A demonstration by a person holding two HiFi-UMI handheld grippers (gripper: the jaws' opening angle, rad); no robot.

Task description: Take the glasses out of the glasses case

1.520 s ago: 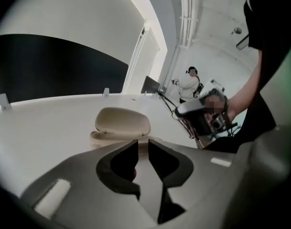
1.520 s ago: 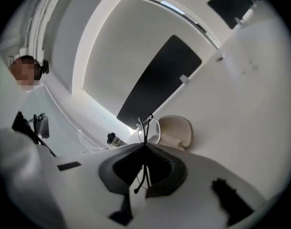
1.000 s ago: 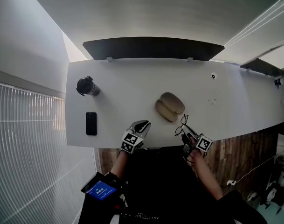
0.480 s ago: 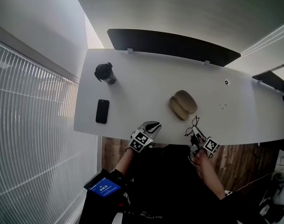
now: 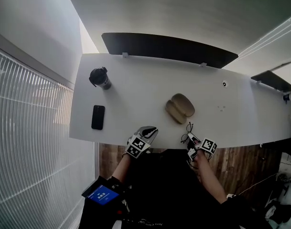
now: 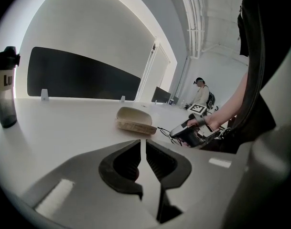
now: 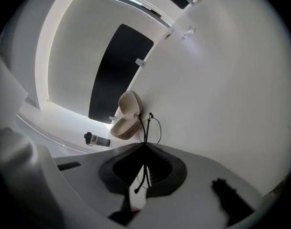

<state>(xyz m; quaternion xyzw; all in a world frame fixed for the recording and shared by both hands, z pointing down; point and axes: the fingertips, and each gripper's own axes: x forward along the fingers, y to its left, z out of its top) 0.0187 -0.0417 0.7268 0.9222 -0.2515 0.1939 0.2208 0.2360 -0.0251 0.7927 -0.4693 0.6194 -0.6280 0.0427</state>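
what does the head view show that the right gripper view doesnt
Only the head view: a flat black phone and the left tongs. Only the right gripper view: up close, the right tongs are shut on an arm of the thin black wire glasses. Both: those glasses, the open beige clamshell glasses case and the dark lidded bottle.

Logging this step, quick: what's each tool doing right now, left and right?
Left tool: closed, nothing between its jaws.
Right tool: closed, holding the glasses.
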